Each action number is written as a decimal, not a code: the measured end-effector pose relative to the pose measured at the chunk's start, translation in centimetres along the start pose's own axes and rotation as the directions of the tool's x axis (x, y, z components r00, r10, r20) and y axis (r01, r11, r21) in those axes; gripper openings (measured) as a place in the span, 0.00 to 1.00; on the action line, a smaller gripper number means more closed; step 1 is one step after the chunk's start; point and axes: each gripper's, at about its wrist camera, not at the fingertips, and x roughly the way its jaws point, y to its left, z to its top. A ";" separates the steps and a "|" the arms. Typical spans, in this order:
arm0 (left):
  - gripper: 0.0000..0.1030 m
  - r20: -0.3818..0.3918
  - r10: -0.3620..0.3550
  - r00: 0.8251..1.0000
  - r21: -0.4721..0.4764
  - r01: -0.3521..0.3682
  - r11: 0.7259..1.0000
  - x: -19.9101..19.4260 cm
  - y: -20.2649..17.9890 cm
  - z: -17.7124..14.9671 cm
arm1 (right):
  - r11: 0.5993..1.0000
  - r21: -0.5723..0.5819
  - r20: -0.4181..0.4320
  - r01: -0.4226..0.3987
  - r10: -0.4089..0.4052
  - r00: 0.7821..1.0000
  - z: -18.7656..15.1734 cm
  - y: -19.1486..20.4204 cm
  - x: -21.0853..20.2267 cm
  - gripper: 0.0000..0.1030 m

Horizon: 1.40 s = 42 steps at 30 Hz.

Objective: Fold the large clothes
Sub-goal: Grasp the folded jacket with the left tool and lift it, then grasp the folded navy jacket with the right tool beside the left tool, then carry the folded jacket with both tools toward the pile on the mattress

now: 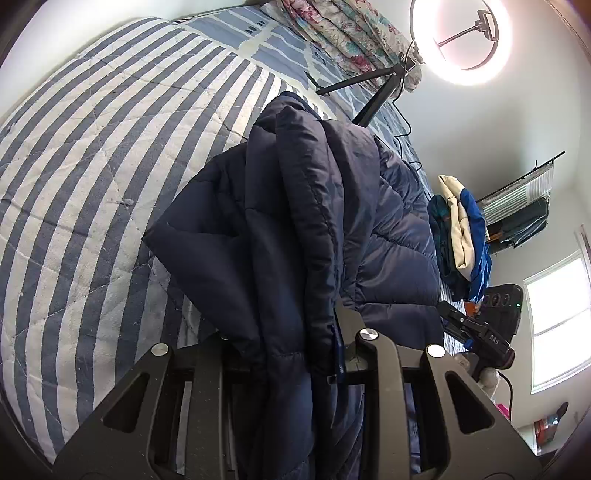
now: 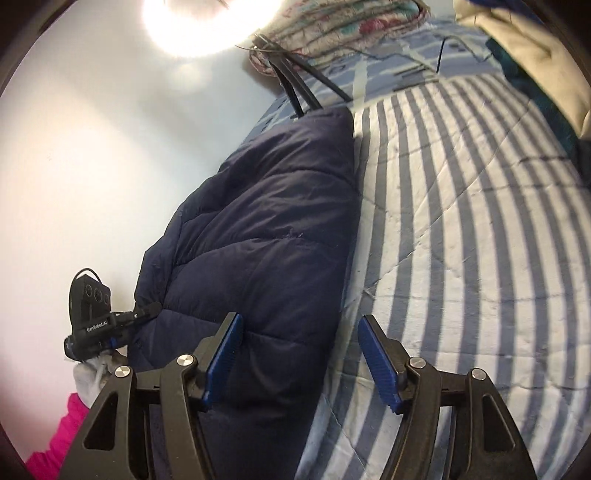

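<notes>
left gripper [image 1: 295, 354]: fingers clamped on a fold of the navy puffer jacket [image 1: 295, 206]
right gripper [image 2: 301, 360]: fingers wide apart, holding nothing
bed [image 2: 461, 221]: striped quilt under the jacket

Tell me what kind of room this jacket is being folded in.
Most likely a bedroom in a home. The navy puffer jacket lies on a bed with a striped quilt, a floral blanket is bunched at the far end, and more clothes are piled by a window.

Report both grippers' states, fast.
Left gripper: shut on the navy puffer jacket.
Right gripper: open, gripping nothing, jacket edge lying between its blue pads.
</notes>
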 end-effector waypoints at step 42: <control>0.17 0.095 0.140 0.986 0.343 -0.165 0.925 -7.7 -16.2 -8.0 | 0.756 -0.433 0.151 0.492 -0.477 0.866 -4.1 19.5 -10.3 0.14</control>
